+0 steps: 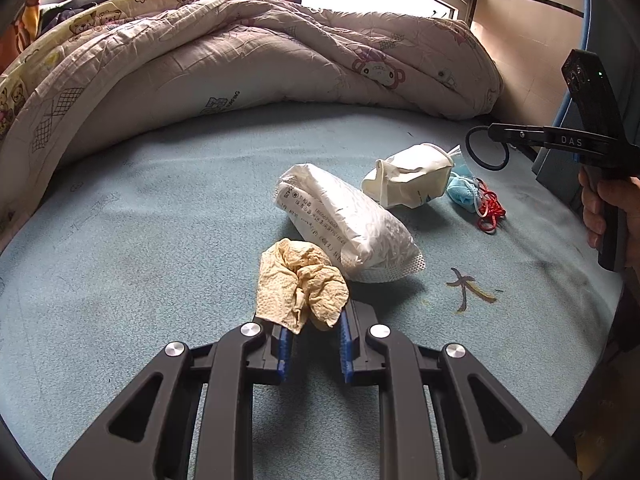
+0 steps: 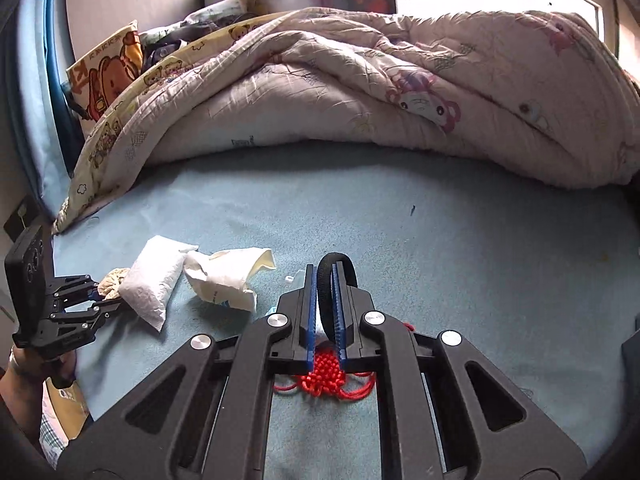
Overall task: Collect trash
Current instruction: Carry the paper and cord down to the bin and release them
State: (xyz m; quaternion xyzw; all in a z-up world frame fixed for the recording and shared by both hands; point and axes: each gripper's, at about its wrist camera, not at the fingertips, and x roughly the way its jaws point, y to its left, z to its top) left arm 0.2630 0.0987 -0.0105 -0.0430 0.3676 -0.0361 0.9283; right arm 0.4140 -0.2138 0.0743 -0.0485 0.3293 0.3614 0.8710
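My right gripper (image 1: 496, 133), off to the right of my left one, carries raised letters "DAS" on its black bar. The white packet (image 1: 348, 220) just ahead of my left fingers bears rows of small print, too fine to read. Farther ahead, the quilt (image 1: 248, 64) shows a blue mark ending in "ING". Up left of my right gripper, the orange cushion (image 2: 106, 68) shows a large "K".

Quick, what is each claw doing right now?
Left gripper: open, jaws around the crumpled tan paper towel, not squeezing.
Right gripper: shut on the black elastic hair tie.
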